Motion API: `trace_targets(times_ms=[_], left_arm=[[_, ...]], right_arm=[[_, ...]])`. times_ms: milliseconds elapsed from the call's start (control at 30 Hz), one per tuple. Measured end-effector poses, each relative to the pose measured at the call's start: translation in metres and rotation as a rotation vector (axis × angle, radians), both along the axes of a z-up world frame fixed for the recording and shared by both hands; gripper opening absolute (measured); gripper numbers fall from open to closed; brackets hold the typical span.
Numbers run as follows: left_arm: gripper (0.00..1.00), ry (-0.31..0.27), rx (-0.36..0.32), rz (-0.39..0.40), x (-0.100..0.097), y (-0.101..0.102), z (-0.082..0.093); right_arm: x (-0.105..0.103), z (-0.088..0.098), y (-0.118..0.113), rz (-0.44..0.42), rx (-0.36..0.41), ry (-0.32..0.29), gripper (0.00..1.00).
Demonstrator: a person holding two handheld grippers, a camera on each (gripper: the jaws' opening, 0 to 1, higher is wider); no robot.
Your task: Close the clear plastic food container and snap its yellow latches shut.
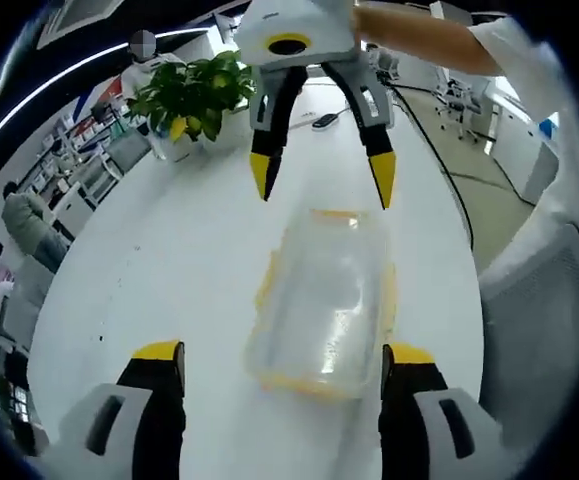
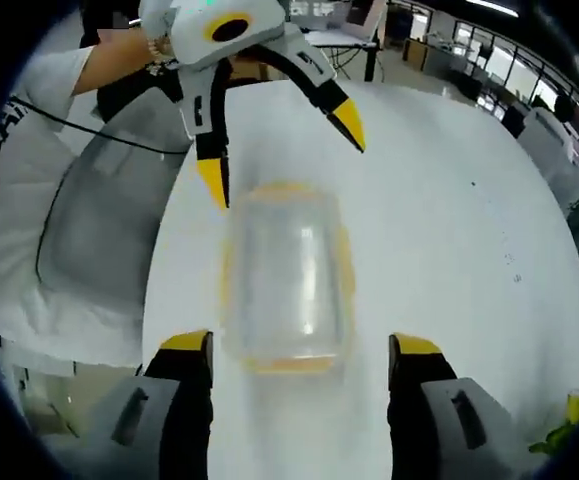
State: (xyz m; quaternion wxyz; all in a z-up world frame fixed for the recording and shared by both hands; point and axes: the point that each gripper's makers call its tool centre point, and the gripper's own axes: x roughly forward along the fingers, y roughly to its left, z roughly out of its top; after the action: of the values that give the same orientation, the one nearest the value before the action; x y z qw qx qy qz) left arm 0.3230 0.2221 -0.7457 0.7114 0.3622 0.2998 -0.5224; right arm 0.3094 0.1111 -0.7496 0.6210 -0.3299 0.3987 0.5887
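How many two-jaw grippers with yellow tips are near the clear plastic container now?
2. The left gripper is at one end of the clear plastic food container with yellow latches on the white table; the right gripper faces it from the opposite end. Both are open.

bright even overhead light, glare on white table point(image 1: 169, 260), motion-blurred container point(image 2: 287, 280)

container point(image 1: 324, 305) on table point(image 1: 169, 270) between both grippers

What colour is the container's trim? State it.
Yellow, running round the clear container, clearest in the left gripper view.
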Motion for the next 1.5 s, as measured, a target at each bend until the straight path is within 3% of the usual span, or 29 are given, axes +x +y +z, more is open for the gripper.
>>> trace_targets(times_ms=[67, 233, 333, 400, 833, 933, 1500], left_arm=[[0.84, 0.042, 0.031, -0.029, -0.005, -0.002, -0.006], [0.83, 0.053, 0.112, -0.085, -0.005, -0.004, -0.017], [0.84, 0.121, 0.188, -0.105, -0.015, 0.002, -0.033], [0.81, 0.092, 0.203, -0.128, -0.010, 0.000, -0.040], [0.80, 0.115, 0.200, -0.135, -0.008, -0.006, -0.048], [0.71, 0.124, 0.203, -0.152, -0.012, -0.008, -0.050], [0.72, 0.116, 0.192, -0.163, -0.012, -0.007, -0.050]], right_arm=[[-0.001, -0.005, -0.003, 0.002, -0.011, -0.011, 0.74], [-0.005, -0.016, -0.006, 0.011, -0.050, -0.017, 0.72], [-0.005, -0.025, -0.006, 0.005, -0.062, -0.014, 0.72], [-0.006, -0.032, -0.006, 0.001, -0.072, -0.014, 0.71], [-0.008, -0.047, 0.001, 0.027, -0.098, -0.019, 0.72], [-0.010, -0.048, 0.001, 0.037, -0.099, -0.011, 0.69], [-0.009, -0.047, 0.003, 0.033, -0.098, -0.016, 0.69]])
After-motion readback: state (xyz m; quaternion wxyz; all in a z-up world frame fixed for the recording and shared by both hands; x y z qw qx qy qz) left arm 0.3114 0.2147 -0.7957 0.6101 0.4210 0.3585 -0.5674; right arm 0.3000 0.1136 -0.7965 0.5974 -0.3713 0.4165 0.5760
